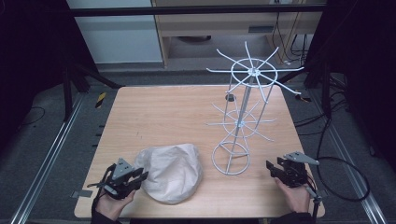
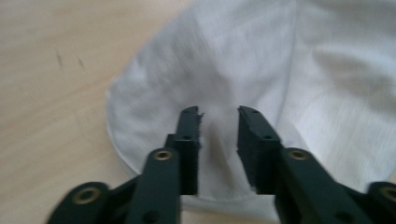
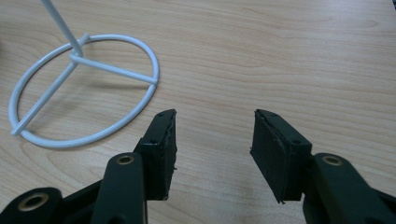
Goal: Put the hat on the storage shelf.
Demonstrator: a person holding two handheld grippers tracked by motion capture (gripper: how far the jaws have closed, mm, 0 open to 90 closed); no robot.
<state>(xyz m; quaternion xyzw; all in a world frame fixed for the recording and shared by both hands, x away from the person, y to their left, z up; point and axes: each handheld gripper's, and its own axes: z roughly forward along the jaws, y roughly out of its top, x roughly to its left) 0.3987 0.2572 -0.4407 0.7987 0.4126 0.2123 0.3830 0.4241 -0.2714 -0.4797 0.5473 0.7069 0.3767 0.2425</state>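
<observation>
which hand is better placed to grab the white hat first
Left. The left tongs are open right over the white hat, at its near edge. The right tongs hang open over bare table beside the wire rack.

Table's [image 1: 154,112] back-left is open; white wire rack [image 1: 243,116] blocks right-center, white cloth hat [image 1: 173,172] sits front-left.

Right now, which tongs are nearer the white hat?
Left. The left tongs sit at the white hat's left edge; the right tongs are across the wire stand's base ring.
</observation>
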